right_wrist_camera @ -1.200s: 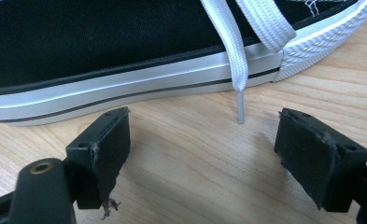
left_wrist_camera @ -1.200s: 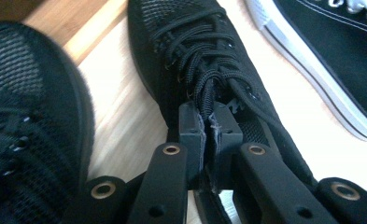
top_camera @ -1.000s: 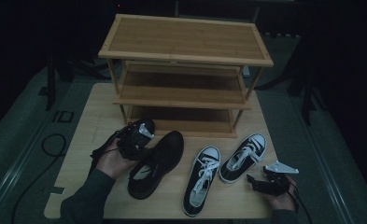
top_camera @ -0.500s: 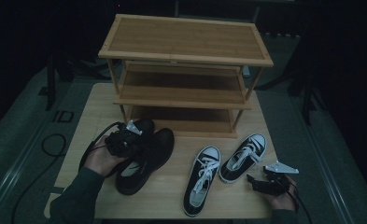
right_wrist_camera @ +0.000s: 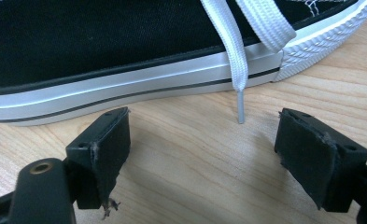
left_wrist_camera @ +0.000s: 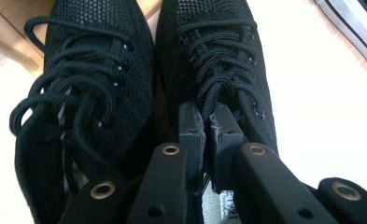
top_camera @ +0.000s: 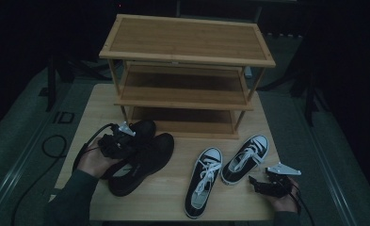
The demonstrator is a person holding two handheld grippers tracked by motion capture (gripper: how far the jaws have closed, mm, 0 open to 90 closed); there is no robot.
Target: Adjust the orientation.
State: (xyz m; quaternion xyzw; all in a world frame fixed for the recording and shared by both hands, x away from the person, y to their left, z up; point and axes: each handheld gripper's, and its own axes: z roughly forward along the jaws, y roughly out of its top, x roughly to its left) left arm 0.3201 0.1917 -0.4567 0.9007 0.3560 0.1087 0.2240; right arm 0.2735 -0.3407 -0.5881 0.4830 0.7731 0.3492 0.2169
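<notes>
Whereas half a second ago the black mesh shoe (top_camera: 142,162) lay angled apart from its mate (top_camera: 140,129), in the high view it now lies closer, its toe just beside the mate's, in front of the bamboo shoe rack (top_camera: 187,75) on the wooden table (top_camera: 173,197). The left gripper (top_camera: 119,141), held in a hand entering from bottom left, sits over both shoes. The right gripper (top_camera: 267,181) rests unmoved beside the two black-and-white sneakers (top_camera: 204,186).

Left gripper view: the jaws are pinched together on the shoe's tongue (left_wrist_camera: 209,112), laces above.

Right gripper view: the jaws stand wide apart on the table, facing a sneaker's white sole (right_wrist_camera: 125,88); a lace tip (right_wrist_camera: 240,107) hangs between.
</notes>
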